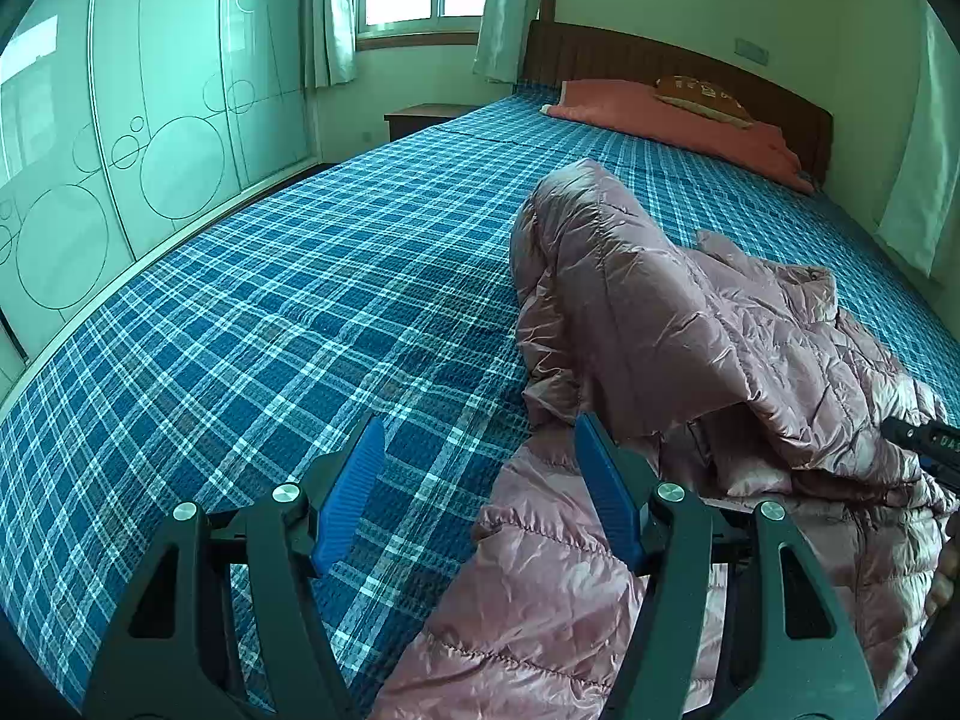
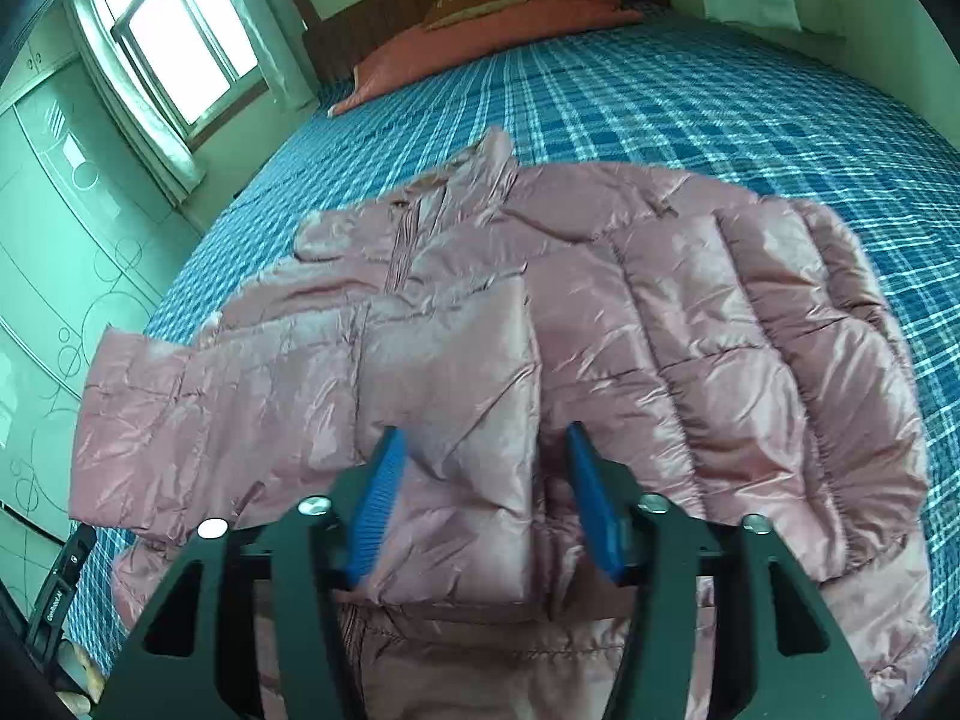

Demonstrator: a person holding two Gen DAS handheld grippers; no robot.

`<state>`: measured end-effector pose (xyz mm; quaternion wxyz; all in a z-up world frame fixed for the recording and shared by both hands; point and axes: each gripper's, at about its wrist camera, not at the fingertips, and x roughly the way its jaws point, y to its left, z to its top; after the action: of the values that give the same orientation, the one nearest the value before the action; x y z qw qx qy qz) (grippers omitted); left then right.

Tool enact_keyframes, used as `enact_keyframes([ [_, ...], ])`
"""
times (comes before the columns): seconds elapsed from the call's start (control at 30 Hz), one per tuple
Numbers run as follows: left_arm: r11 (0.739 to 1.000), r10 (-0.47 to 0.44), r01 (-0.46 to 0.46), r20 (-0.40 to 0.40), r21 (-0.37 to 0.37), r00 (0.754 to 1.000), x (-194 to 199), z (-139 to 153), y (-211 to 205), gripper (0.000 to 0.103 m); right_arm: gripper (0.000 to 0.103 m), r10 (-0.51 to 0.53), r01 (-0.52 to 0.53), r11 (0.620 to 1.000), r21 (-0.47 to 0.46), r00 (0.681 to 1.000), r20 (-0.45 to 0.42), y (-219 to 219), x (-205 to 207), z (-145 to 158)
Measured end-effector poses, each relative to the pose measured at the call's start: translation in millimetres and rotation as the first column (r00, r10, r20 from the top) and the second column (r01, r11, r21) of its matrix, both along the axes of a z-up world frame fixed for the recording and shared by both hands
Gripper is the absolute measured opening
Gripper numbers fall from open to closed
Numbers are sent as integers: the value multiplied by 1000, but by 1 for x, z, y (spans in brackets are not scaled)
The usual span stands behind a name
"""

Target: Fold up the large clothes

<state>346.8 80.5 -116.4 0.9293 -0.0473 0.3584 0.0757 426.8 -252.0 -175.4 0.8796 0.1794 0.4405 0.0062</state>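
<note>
A shiny pink quilted puffer jacket (image 2: 600, 312) lies on the blue plaid bed (image 2: 690, 102). Both sleeves are folded across its front, collar toward the headboard. In the left wrist view the jacket (image 1: 690, 330) fills the right half, one sleeve raised in a hump. My left gripper (image 1: 477, 480) is open at the jacket's left edge, its right pad touching the fabric. My right gripper (image 2: 480, 486) is open, low over the folded sleeve near the jacket's hem, with fabric between its blue pads. The right gripper's tip shows in the left wrist view (image 1: 924, 444).
A pink pillow (image 1: 678, 126) with a small brown cushion (image 1: 702, 97) lies at the wooden headboard. Sliding wardrobe doors (image 1: 120, 150) run along the bed's left side. A nightstand (image 1: 420, 118) stands under the window. Bare plaid bedsheet (image 1: 270, 300) stretches left of the jacket.
</note>
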Motion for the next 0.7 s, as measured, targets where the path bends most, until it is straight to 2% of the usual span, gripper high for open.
enact_keyframes([
  [0.07, 1000, -4, 4, 3, 3, 1000, -1, 0, 1, 65, 10, -3, 4, 999, -39, 1000, 28, 2, -6, 8],
  [0.2, 1000, -1, 1, 12, 7, 1000, 1, 3, 5, 65, 9, -42, 52, 990, -130, 996, 83, -18, -20, 28],
  [0.3, 1000, 0, 0, 12, 3, 1000, 5, 2, 6, 65, 9, -82, 94, 977, -190, 994, 71, -48, -20, 29],
  [0.37, 1000, -6, 6, 5, 4, 1000, 10, 1, 4, 65, 10, -84, 88, 978, -191, 996, 27, -65, -17, 21],
  [0.4, 1000, -10, 10, 3, 3, 1000, 13, 1, 2, 65, 15, -83, 80, 979, -190, 997, -6, -71, -15, 15],
  [0.43, 1000, -15, 15, 2, 5, 1000, 16, 1, -1, 65, 26, -86, 78, 978, -196, 996, -31, -76, -14, 11],
  [0.5, 999, -32, 32, 3, 16, 999, 22, 2, -7, 65, 37, -123, 115, 965, -237, 992, -19, -83, -22, 12],
  [0.6, 998, -50, 50, 11, 38, 999, 37, 5, -19, 65, 39, -179, 189, 939, -287, 982, 59, -80, -29, 32],
  [0.7, 997, -66, 65, 15, 36, 998, 58, 7, -30, 65, 39, -128, 152, 955, -254, 986, 107, -65, -16, 44],
])
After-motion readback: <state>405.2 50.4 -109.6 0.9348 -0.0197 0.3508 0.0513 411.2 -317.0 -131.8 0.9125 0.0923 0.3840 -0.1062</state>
